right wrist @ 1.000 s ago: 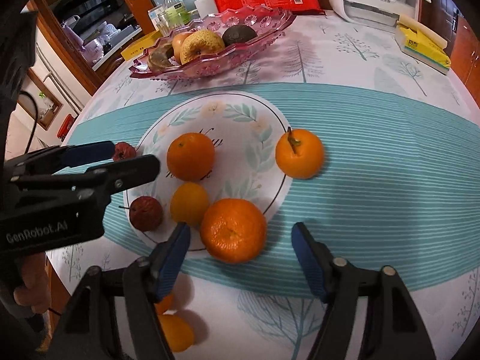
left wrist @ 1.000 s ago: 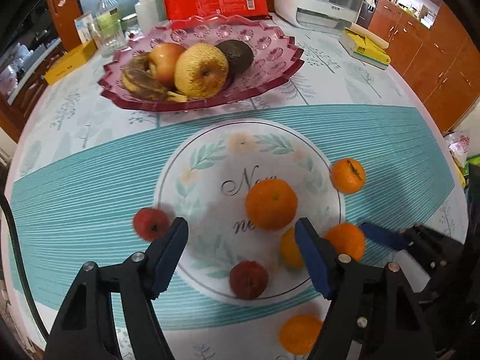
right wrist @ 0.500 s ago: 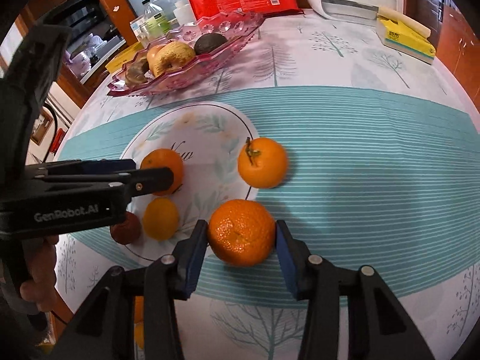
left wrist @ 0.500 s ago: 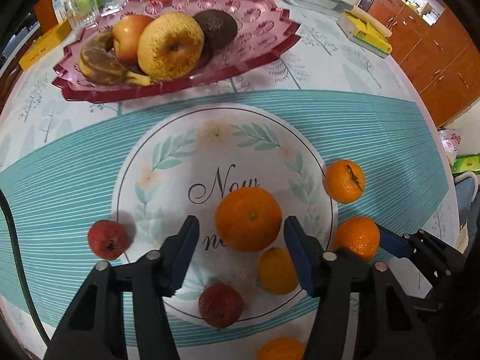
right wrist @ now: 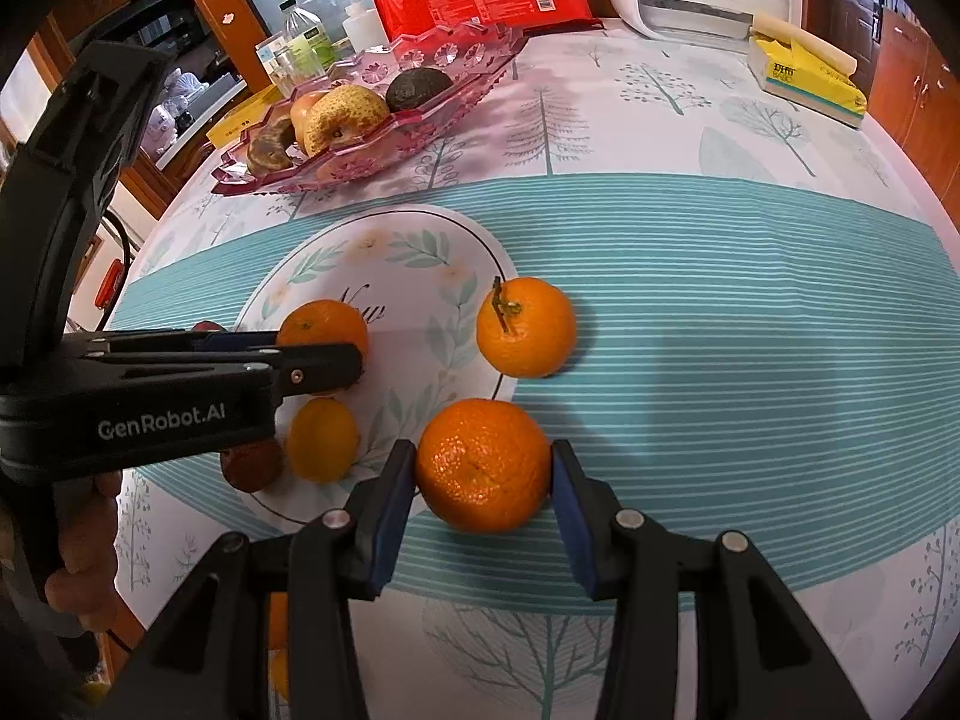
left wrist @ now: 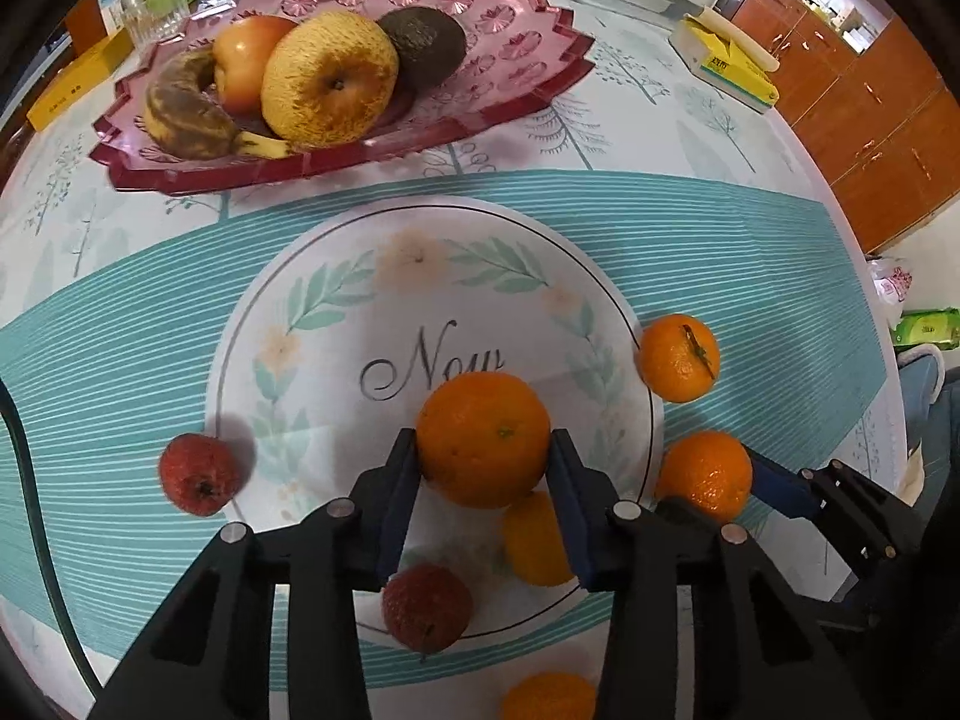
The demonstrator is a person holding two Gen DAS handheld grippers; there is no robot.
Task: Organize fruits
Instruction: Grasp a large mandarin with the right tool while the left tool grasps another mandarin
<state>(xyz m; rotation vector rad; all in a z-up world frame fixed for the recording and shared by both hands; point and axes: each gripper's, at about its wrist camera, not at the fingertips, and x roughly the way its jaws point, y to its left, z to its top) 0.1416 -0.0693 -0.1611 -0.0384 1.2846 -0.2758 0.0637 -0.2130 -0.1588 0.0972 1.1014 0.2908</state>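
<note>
Gripping a large orange (left wrist: 483, 438) between its blue pads, the left tool (left wrist: 483, 462) is pointing steeply down over the printed white circle on the tabletop (left wrist: 750, 228); its jaws have just been closing, and both pads are now pressing the fruit's sides. In this left wrist view a small yellow-orange fruit (left wrist: 534, 540) is lying just behind the held orange, a red lychee (left wrist: 426, 606) is sitting below it, and a second lychee (left wrist: 198, 474) is resting at the circle's left edge. A stemmed tangerine (left wrist: 678, 357) is sitting at the circle's right edge. Farther back, a pink glass dish (left wrist: 528, 54) is carrying a pear, an apple, a browned banana and an avocado.

In the right wrist view, the right tool (right wrist: 483, 480) is clamping another orange (right wrist: 483, 465) lying on the teal stripes just outside the circle, both pads touching it. The left tool (right wrist: 318, 360) is reaching in from the left, a hand (right wrist: 84, 564) holding its handle. The stemmed tangerine (right wrist: 525, 326) is lying just beyond the held orange, apart from it.
</note>
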